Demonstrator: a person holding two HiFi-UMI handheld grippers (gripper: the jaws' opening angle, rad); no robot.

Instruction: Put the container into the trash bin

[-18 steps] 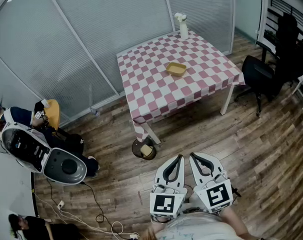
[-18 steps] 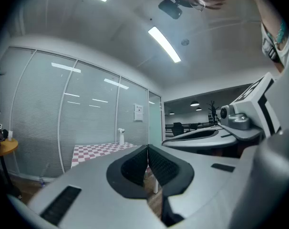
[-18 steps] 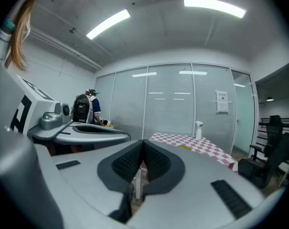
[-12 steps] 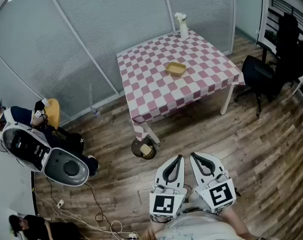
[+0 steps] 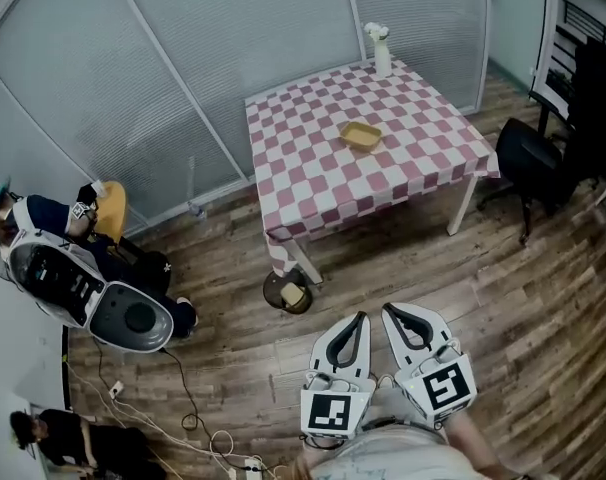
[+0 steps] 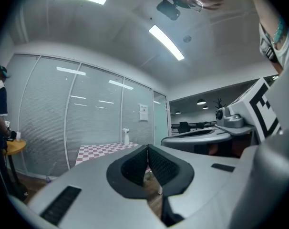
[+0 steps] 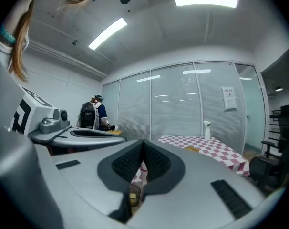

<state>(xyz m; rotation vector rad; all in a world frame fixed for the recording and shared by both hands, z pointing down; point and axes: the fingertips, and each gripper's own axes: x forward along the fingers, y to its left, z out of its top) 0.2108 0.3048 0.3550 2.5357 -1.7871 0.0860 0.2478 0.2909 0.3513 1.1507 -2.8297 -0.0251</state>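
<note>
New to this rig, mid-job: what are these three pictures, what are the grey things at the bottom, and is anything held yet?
No robot arm here: a person carries two hand-held grippers. The top-down picture comes from a camera on their head; the left gripper and right gripper show at its bottom. The other two pictures look along each gripper's own jaws. Both pairs of jaws are shut on nothing. The tan container lies on the checked table; a white bottle stands at its far corner. The trash bin stands on the floor by a table leg.
</note>
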